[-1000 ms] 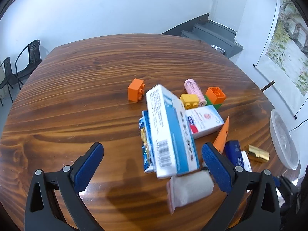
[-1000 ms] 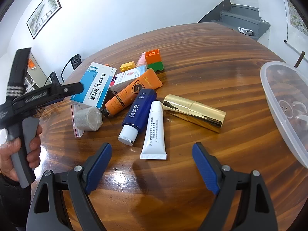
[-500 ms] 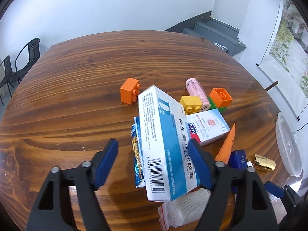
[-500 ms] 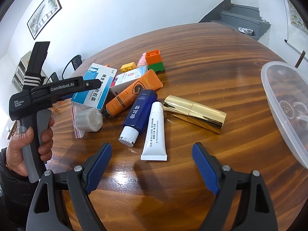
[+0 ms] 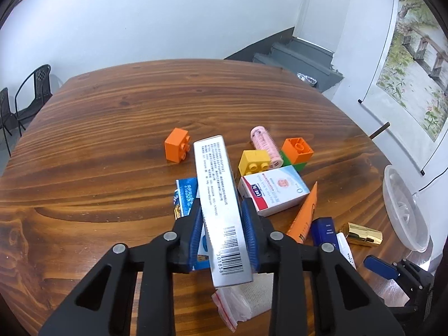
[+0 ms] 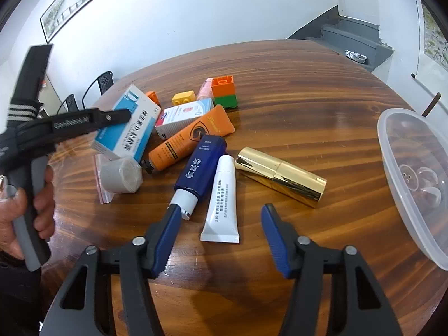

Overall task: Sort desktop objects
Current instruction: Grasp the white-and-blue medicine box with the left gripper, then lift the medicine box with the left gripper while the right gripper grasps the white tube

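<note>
Near the middle of the worktop (image 5: 112, 128), in the heap of mixed objects, I have the left gripper (image 5: 221, 235) closing on the blue-and-white medicine box (image 5: 218, 196). Both pads press its broad faces near the barcode end, and the box stands on its narrow edge between them. Its long axis runs straight away from the gripper toward the far edge, in line with the fingers, so I judge a plain lift would clear it without twisting. Under and beside it lie a blue foil sachet (image 5: 186, 193) and a bagged gauze roll (image 5: 246, 294), which might drag along.

My right gripper (image 6: 221, 232) is closing too, with nothing pressed between the pads. The white tube (image 6: 222, 196) lies just ahead of it, flat crimped end nearest me, cap end pointing away between the dark blue bottle (image 6: 201, 165) and the gold cylinder (image 6: 280, 176). That axis also lines up with the fingers, so this hand is the nearer for the tube. The clear plastic bin (image 6: 397, 168) sits at the worktop's right edge, well apart from the heap.
</note>
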### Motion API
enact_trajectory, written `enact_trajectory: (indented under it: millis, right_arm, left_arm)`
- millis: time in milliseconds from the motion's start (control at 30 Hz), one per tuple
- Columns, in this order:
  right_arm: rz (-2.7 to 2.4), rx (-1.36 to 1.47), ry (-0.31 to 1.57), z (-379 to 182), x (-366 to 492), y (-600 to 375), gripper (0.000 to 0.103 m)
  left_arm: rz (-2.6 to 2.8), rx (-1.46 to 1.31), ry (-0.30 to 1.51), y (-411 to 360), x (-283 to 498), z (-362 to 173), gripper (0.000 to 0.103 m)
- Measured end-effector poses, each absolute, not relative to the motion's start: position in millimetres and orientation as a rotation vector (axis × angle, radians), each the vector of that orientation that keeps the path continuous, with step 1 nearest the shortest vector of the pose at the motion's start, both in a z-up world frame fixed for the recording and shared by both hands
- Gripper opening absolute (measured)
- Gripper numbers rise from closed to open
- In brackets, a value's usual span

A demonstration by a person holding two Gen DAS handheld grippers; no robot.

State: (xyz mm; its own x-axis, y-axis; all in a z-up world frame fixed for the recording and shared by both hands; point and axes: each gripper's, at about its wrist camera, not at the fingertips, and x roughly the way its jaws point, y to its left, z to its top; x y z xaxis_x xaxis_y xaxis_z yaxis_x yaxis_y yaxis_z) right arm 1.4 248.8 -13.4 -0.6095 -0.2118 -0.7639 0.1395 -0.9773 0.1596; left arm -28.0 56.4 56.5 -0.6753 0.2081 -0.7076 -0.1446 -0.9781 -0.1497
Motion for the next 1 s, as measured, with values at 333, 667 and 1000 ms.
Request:
enact_trajectory:
  millis: [333, 667, 1000]
  right_arm:
    - [-2.654, 1.317, -0.068, -18, -16, 244, 0.055]
    - [-2.663, 1.319, -0.038, -20, -23, 239, 0.055]
    - [-2.677, 1.309, 0.014, -23, -28, 233, 0.054]
  left_arm:
    - [2.715, -1.152, -0.062, 60, -28, 58, 0.03]
    - [2.707, -1.221, -0.098, 53, -37, 43, 0.036]
    - [2.702, -1.216, -0.063, 58, -41, 39, 0.037]
